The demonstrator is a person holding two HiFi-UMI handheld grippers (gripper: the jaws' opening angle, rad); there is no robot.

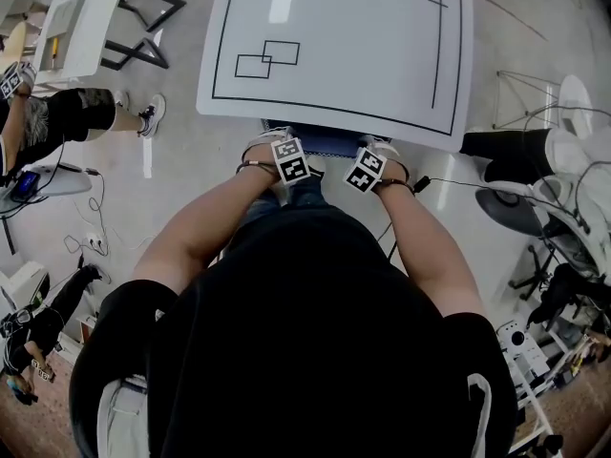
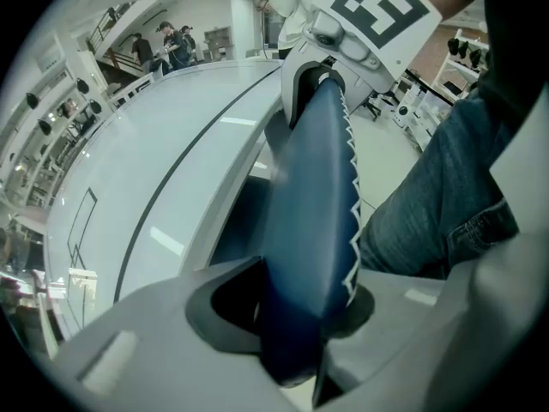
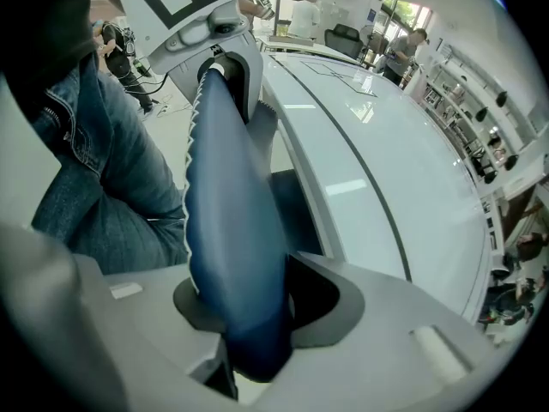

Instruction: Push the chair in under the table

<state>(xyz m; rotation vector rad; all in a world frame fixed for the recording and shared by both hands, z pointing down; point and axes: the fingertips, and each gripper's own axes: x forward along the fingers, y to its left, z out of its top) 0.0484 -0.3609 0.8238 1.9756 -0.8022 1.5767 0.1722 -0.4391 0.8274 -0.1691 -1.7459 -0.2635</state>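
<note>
1. Below my head camera, the white table (image 1: 334,27) spreads wide, with black lines marked on its top.
2. The chair (image 1: 329,141) stands at the table's near edge, and its blue backrest (image 2: 313,204) is just beside that edge.
3. My left gripper (image 2: 296,316) pinches the backrest's top rim, jaws closed onto the padding.
4. My right gripper (image 3: 244,316) clamps the same rim nearby.

Blue chair back (image 2: 309,230) with white zigzag stitching; white table (image 1: 382,46) with black line markings; faded blue jeans (image 3: 103,170).
</note>
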